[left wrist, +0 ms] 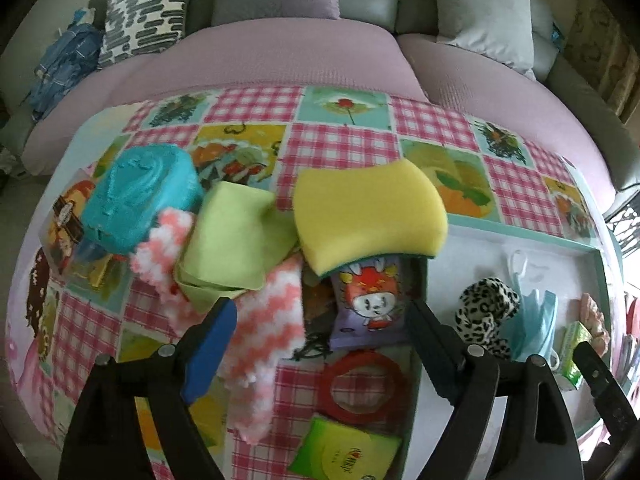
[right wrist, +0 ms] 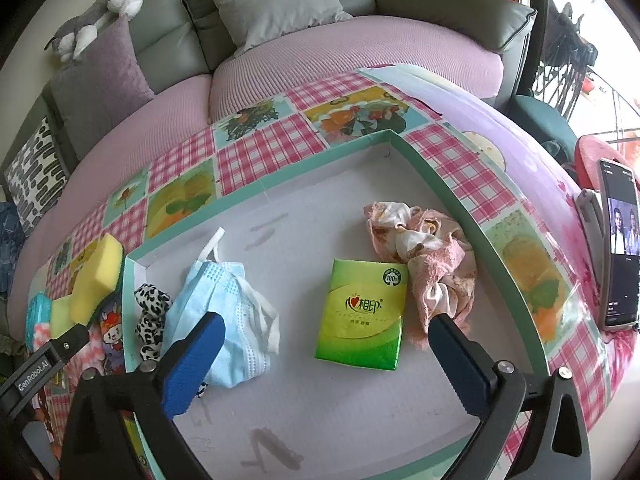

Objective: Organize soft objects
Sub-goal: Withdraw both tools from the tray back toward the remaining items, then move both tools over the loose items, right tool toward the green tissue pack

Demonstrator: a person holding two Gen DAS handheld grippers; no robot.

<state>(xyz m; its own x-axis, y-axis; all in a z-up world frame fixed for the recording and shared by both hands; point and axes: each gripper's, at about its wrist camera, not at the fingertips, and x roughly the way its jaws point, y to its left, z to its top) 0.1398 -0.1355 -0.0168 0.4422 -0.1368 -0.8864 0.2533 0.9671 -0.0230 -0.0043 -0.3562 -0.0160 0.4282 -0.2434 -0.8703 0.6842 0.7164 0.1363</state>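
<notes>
Both jaws gape empty: left gripper (left wrist: 320, 332) over striped cloth (left wrist: 272, 320), right gripper (right wrist: 326, 344) over tissue pack (right wrist: 362, 314).

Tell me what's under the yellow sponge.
The yellow sponge lies over the top of a purple cartoon packet and partly on the folded green cloth. Whatever else is beneath it is covered.

My table's checked patchwork cloth (right wrist: 256, 148) carries a shallow teal-rimmed box lid (right wrist: 304, 156), a yellow sponge (left wrist: 368, 216), a red ring (left wrist: 362, 386) and a propped phone (right wrist: 622, 248).
</notes>
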